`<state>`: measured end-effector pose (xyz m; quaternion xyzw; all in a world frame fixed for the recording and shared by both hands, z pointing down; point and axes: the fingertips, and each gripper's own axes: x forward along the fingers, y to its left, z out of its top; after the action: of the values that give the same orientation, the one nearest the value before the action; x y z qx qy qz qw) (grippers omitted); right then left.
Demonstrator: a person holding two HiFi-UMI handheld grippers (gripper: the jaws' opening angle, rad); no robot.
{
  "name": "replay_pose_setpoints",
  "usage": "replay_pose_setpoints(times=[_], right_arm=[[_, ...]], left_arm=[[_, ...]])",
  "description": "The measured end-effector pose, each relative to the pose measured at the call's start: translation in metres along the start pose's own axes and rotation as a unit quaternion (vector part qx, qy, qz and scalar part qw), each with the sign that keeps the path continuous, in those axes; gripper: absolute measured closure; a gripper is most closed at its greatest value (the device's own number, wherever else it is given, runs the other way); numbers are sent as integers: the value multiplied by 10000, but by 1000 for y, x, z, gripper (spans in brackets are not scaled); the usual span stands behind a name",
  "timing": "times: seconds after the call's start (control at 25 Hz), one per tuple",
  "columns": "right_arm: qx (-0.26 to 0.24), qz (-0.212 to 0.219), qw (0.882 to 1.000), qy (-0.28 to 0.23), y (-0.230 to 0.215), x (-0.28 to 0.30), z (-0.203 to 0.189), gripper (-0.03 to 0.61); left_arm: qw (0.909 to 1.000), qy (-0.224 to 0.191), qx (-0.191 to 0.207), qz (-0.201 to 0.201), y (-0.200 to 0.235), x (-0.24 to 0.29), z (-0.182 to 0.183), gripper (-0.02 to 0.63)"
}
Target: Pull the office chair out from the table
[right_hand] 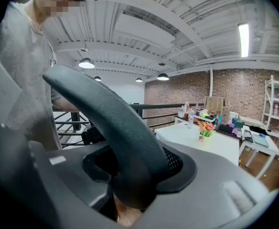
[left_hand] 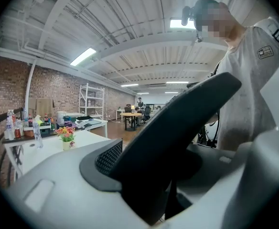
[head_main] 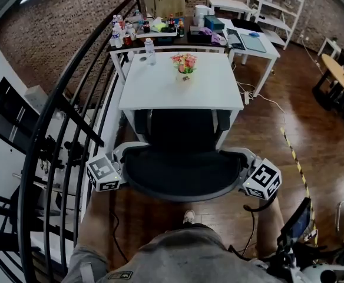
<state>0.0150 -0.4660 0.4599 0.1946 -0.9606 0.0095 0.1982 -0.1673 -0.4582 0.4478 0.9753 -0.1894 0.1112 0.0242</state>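
Standing behind the office chair (head_main: 181, 171), the person has 1 gripper on each end of its curved backrest (head_main: 178, 158). The left gripper (head_main: 123, 159) has its fingers (left_hand: 48, 190) set narrow around the black rim at the left end. The right gripper (head_main: 247, 161) has its fingers (right_hand: 247, 194) closed the same way on the right end. Both gripper views show the rim filling the gap and pressing on the grey pads.

The chair's seat sits tucked under the near edge of the white desk (head_main: 160, 96). The backrest stands just outside that edge. Its long axis runs left to right, parallel to the near edge, so the 2 grippers hold it evenly and neither is nearer than the other.

From here I judge the pull has to go straight back toward the person, square to the desk's near edge. An uneven tug would likely swing the chair toward the black railing (head_main: 72, 117) beside the desk's left edge. The flower vase (head_main: 185, 65) on the desk stands well apart from the chair.
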Motion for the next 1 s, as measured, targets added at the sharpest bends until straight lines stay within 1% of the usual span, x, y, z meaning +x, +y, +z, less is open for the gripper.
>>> replay_pose_setpoints(times=[0.16,0.32,0.52,1.0], right_arm=[[60,-44,10000,47,20,-7,-3,376],[112,-85,9999,54,45,-14,-6,376],[189,-131,9997,45,63,-21,-8,374],[387,-209,9990,119,142,-44,-12,376]], left_arm=[[9999,-95,59,-61,-19,-8,4,377],[9998,-84,106,-147,-40,-20,2,380],[9997,-80,139,-172,-56,-26,3,383],[9996,-116,124,-245,-120,-62,-7,376]])
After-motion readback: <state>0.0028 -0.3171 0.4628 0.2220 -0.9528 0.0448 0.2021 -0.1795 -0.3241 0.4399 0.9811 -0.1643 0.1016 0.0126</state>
